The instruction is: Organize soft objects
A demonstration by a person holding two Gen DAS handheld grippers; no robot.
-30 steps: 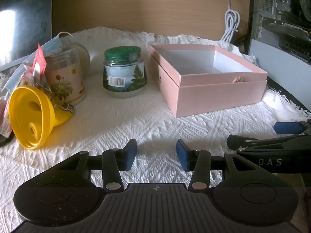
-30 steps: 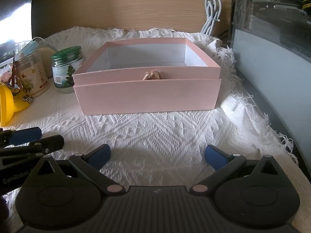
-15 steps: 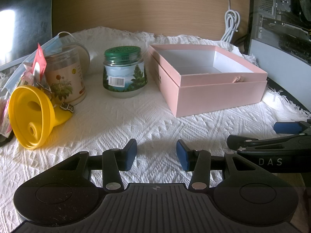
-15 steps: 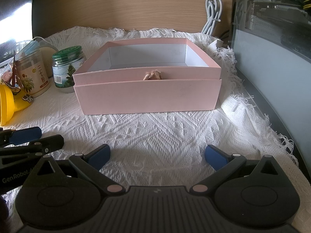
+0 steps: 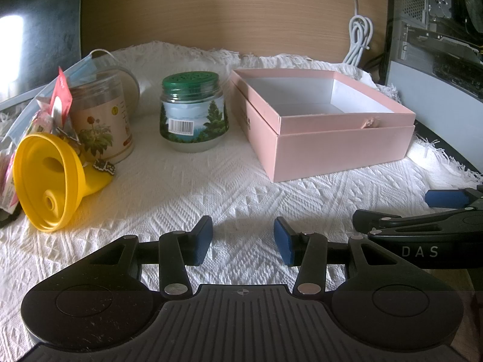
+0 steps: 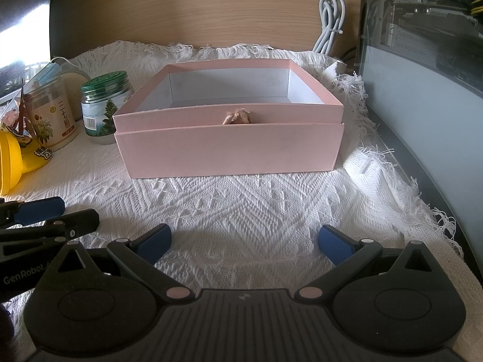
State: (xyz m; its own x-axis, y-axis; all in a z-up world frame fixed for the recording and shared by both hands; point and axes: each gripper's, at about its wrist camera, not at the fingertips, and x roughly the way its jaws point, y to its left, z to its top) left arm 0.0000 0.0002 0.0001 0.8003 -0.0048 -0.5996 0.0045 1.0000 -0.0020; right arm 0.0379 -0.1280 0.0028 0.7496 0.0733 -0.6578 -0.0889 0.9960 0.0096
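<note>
A: Left wrist view, anything changed? 
B: No, same as a second ago. Left gripper point(image 5: 243, 241) is partly open and empty; right gripper point(image 6: 243, 246) is wide open and empty. Nothing started yet, I'd say.
A: Counts? 
B: One pink box point(image 6: 229, 147), empty, dead ahead. Two jars point(image 5: 193, 111), one yellow funnel point(image 5: 45, 181), and one blue face mask point(image 5: 81, 68) draped over the left jar.

Daylight enters from the upper left, where a blown-out glare patch point(image 5: 12, 27) clips to white. The white cloth point(image 6: 241, 205) is evenly bright; each tool throws a soft shadow onto it. Focus is sharp throughout. Fisheye distortion bends the edges, with dark corner vignetting.
</note>
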